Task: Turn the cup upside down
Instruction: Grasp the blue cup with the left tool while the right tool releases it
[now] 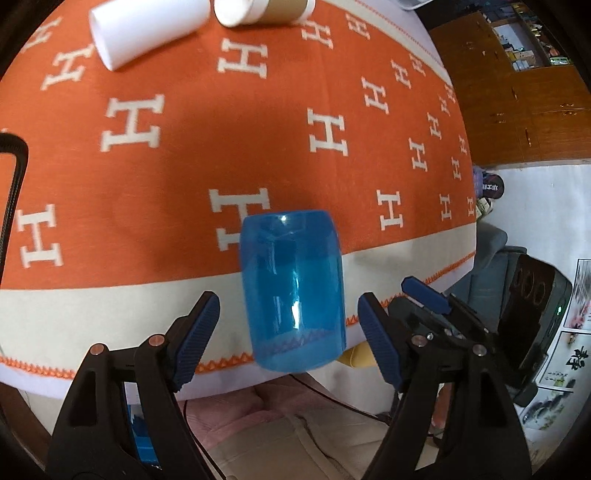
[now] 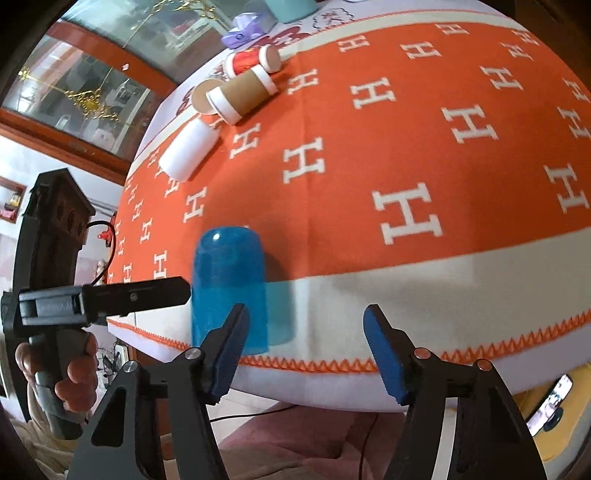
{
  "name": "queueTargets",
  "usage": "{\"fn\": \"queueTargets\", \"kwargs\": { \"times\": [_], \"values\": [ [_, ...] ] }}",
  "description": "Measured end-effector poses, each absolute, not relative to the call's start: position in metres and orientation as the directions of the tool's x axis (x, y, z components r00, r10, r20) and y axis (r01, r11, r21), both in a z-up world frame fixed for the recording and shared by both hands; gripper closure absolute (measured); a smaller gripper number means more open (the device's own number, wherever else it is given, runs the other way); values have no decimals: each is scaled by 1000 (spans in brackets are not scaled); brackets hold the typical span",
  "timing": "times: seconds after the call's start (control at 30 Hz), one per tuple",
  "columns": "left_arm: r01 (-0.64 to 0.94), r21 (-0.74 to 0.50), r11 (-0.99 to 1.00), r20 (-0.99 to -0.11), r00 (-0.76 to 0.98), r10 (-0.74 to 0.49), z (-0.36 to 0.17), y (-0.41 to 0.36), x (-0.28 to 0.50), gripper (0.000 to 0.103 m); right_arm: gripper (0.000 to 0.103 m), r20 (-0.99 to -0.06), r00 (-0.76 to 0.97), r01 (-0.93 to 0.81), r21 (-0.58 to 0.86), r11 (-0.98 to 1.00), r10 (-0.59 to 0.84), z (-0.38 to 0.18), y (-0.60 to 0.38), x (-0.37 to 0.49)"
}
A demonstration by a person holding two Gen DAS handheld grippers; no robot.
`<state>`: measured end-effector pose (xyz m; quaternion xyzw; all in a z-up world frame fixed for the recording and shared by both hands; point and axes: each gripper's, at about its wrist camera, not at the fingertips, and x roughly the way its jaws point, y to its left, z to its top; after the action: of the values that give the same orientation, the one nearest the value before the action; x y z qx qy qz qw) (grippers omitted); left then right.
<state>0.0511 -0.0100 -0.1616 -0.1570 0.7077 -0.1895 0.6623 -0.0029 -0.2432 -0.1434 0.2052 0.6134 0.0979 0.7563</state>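
Note:
A translucent blue cup stands upside down near the front edge of the orange cloth, closed base up. My left gripper is open, its blue pads on either side of the cup without touching. In the right wrist view the cup stands left of my open, empty right gripper. The left gripper's body shows at the left, held by a hand.
A white cup and a brown-sleeved cup lie on their sides at the far side of the orange H-patterned tablecloth. A red cup lies beyond them. The table edge runs just in front of the blue cup.

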Motion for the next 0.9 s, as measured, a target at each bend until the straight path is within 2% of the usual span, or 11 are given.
{"fn": "queueTargets", "kwargs": {
  "times": [0.47, 0.6, 0.9],
  "values": [
    [30, -455, 890, -880, -164, -445, -199, -41, 76, 28, 38, -875, 219, 167, 469, 867, 431, -165, -252, -15],
    [24, -461, 887, -875, -182, -450, -207, -43, 76, 36, 38, -872, 223, 184, 477, 859, 436, -168, -256, -16],
    [102, -394, 914, -919, -57, -390, -181, -50, 71, 36, 38, -867, 253, 195, 481, 855, 429, -164, -266, -17]
  ]
}}
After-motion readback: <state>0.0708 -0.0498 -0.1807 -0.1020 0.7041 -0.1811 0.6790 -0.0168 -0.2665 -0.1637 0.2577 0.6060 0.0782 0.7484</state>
